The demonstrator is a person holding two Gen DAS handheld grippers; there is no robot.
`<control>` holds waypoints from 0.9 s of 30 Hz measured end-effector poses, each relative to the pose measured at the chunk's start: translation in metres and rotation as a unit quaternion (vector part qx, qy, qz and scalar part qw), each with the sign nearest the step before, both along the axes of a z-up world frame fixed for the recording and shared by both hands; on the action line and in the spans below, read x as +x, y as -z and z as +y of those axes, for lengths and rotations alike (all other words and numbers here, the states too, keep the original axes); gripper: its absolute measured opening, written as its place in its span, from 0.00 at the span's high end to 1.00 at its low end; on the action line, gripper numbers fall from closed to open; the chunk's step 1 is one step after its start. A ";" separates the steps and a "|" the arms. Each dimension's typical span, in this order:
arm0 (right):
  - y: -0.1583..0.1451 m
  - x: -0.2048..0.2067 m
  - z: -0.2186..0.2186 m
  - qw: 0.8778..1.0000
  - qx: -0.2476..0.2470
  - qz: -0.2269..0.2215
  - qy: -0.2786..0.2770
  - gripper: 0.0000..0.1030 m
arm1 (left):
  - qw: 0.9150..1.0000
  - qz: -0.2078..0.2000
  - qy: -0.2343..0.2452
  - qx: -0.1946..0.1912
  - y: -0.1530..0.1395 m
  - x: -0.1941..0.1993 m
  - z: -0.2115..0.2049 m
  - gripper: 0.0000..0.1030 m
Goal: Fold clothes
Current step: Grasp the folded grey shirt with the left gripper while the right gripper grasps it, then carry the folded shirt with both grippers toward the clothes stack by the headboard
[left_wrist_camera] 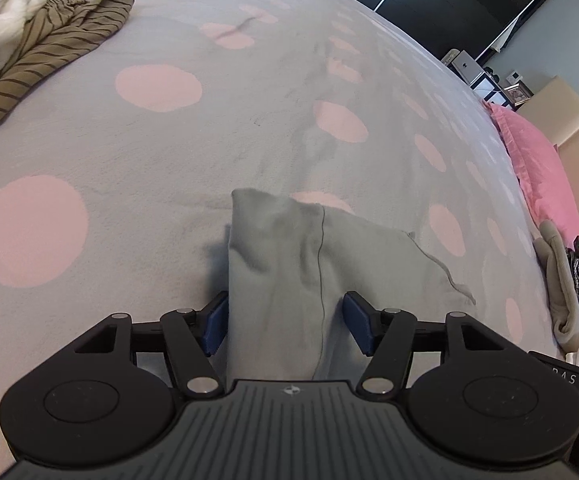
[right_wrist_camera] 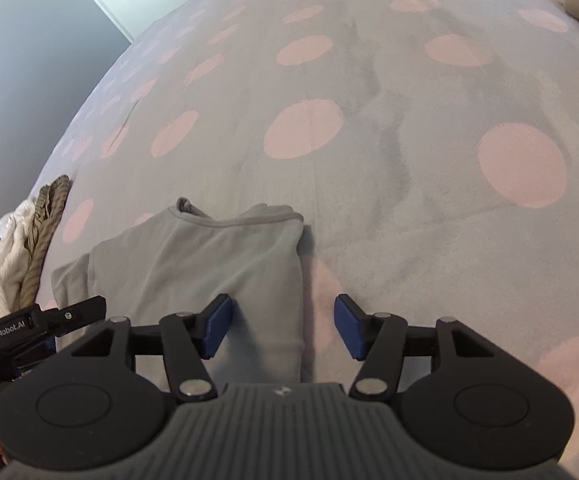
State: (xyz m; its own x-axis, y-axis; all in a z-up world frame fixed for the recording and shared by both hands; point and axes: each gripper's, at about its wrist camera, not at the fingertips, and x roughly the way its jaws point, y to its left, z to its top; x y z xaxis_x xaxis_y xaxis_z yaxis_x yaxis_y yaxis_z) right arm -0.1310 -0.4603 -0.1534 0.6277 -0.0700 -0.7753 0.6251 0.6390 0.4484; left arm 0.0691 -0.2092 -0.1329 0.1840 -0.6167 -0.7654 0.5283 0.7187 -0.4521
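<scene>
We see a bed covered by a grey blanket with large pink dots. At its far left edge lies a heap of unfolded clothes: a white garment and, against it, a tan striped garment. Near the middle of the bed's near edge, a folded grey garment lies flat. Our left gripper hovers over its left part, blue pads spread wide on either side of the cloth, not pressing it. Our right gripper hovers over the garment's right edge, jaws likewise wide apart, one pad above the cloth, the other above bare blanket. At the right edge of the bed sit a pink pillow and a small stack of folded clothes.
</scene>
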 end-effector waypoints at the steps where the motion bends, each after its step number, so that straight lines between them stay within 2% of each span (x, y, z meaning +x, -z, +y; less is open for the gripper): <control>1: 0.002 0.001 -0.003 1.000 0.008 -0.005 0.002 0.39 | 1.000 0.001 0.000 -0.003 0.001 0.002 -0.001 0.44; 6: 0.007 0.009 -0.010 1.000 0.016 -0.020 0.006 0.40 | 1.000 -0.013 0.010 -0.002 0.004 0.003 -0.011 0.44; 9: 0.006 0.013 -0.006 1.000 -0.003 -0.020 0.001 0.52 | 1.000 -0.021 0.010 0.001 0.003 0.001 -0.014 0.44; 10: 0.006 0.014 -0.006 1.000 -0.004 -0.023 0.000 0.60 | 1.000 -0.024 0.010 0.003 0.002 0.000 -0.015 0.44; 13: 0.006 0.013 -0.006 0.999 0.006 -0.034 0.003 0.79 | 0.999 -0.037 0.020 0.007 0.000 -0.005 -0.019 0.57; 15: 0.003 0.010 -0.005 0.999 0.007 -0.041 0.006 0.84 | 0.999 -0.046 0.025 0.010 -0.003 -0.009 -0.022 0.71; 18: -0.010 0.005 0.001 0.998 -0.015 -0.057 -0.001 0.86 | 0.997 -0.070 0.028 0.018 -0.010 -0.015 -0.022 0.84; 22: -0.033 -0.003 0.014 0.995 -0.055 -0.077 -0.017 0.88 | 0.993 -0.108 0.034 0.011 -0.025 -0.029 -0.020 0.87; 27: -0.062 -0.027 0.025 0.991 -0.088 -0.105 -0.004 0.88 | 0.989 -0.137 0.039 -0.034 -0.055 -0.046 -0.013 0.88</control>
